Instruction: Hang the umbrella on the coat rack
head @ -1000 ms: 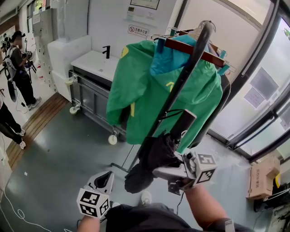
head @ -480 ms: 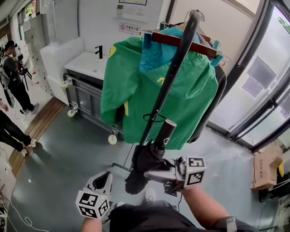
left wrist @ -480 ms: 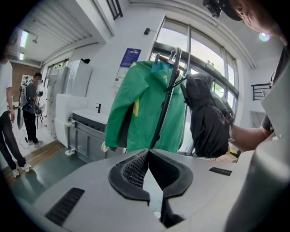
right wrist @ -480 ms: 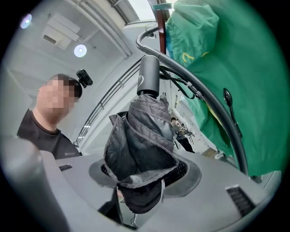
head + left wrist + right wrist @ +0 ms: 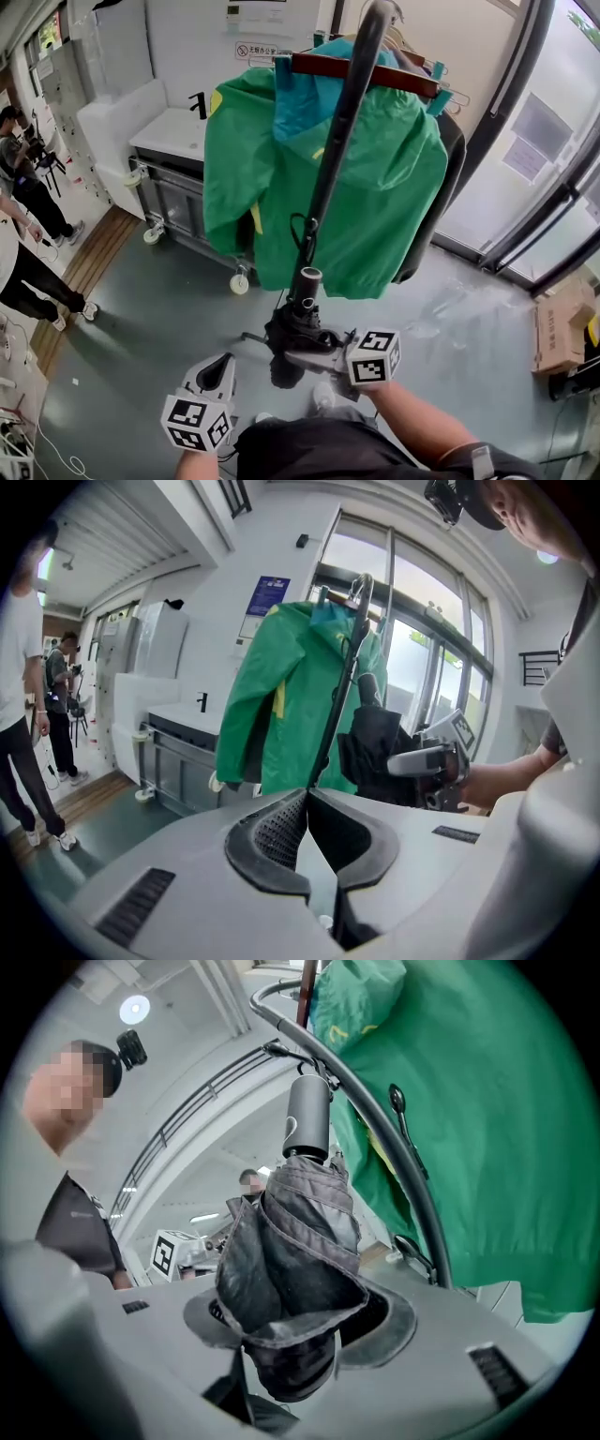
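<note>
A folded black umbrella [image 5: 293,335] with a grey cylindrical handle [image 5: 306,286] is clamped in my right gripper [image 5: 309,354], handle end up. Its wrist strap [image 5: 302,232] loops up beside the dark pole of the coat rack [image 5: 339,131]. In the right gripper view the umbrella [image 5: 291,1260] fills the jaws, its handle [image 5: 307,1119] next to the rack's curved bar [image 5: 375,1110]. My left gripper [image 5: 217,372] hangs low at the left, shut and holding nothing; in its own view the jaws [image 5: 307,810] meet, with the umbrella [image 5: 375,752] beyond.
A green jacket [image 5: 319,178] hangs on a wooden hanger [image 5: 366,75] on the rack. A white sink counter [image 5: 169,131] on a wheeled cabinet stands behind it. Glass doors [image 5: 534,169] lie to the right, a cardboard box [image 5: 562,337] on the floor. People [image 5: 28,187] stand at far left.
The right gripper has lowered and drawn the umbrella toward me and to the left, so the handle sits lower along the rack pole. The left gripper has stayed in place.
</note>
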A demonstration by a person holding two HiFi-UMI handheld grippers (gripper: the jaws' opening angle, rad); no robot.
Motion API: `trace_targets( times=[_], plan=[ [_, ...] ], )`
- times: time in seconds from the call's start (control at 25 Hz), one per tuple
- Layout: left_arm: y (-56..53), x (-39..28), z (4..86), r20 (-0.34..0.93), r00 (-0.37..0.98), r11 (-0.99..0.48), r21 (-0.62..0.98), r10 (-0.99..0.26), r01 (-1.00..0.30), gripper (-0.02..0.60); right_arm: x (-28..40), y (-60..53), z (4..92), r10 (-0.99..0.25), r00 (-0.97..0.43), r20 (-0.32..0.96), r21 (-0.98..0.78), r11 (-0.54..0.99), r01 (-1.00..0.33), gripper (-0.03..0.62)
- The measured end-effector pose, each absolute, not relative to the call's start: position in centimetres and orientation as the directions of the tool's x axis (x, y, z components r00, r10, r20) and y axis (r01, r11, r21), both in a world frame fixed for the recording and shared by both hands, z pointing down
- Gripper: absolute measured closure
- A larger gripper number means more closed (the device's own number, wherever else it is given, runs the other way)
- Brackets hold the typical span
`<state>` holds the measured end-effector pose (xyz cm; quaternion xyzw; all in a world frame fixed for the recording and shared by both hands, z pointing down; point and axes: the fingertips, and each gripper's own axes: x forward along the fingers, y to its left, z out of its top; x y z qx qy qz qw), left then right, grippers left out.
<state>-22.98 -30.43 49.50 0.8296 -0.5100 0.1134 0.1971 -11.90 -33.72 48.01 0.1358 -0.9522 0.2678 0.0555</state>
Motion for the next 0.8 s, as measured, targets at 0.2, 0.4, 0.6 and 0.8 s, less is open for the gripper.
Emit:
trace_targets(
  times=[0.2, 0.4, 0.6, 0.8],
  plan=[
    [-30.2, -23.1, 49.5, 0.392, 0.451, -0.399, 0.211, -0.802, -0.892, 0.566, -12.0, -33.9, 51.5, -0.253, -0.932, 0.259, -0.465, 0.813, -0.350, 0.369],
    [-29.8, -23.2, 49.7, 0.398, 0.447, -0.394, 0.211, -0.801, -0.894, 0.566, -11.7, -34.1, 53.3, -0.287, -0.912, 0.293, -0.425, 0.816, -0.393, 0.368],
    [-29.8, -23.1, 49.8, 0.399, 0.449, -0.397, 0.210, -0.799, -0.893, 0.566, -11.0, -35.6, 54.9, -0.371, -0.865, 0.338, -0.353, 0.802, -0.482, 0.368],
    [-29.5, -22.8, 50.1, 0.405, 0.455, -0.402, 0.213, -0.793, -0.891, 0.566, -9.8, -37.5, 56.4, -0.462, -0.804, 0.373, -0.295, 0.763, -0.575, 0.368]
  ],
)
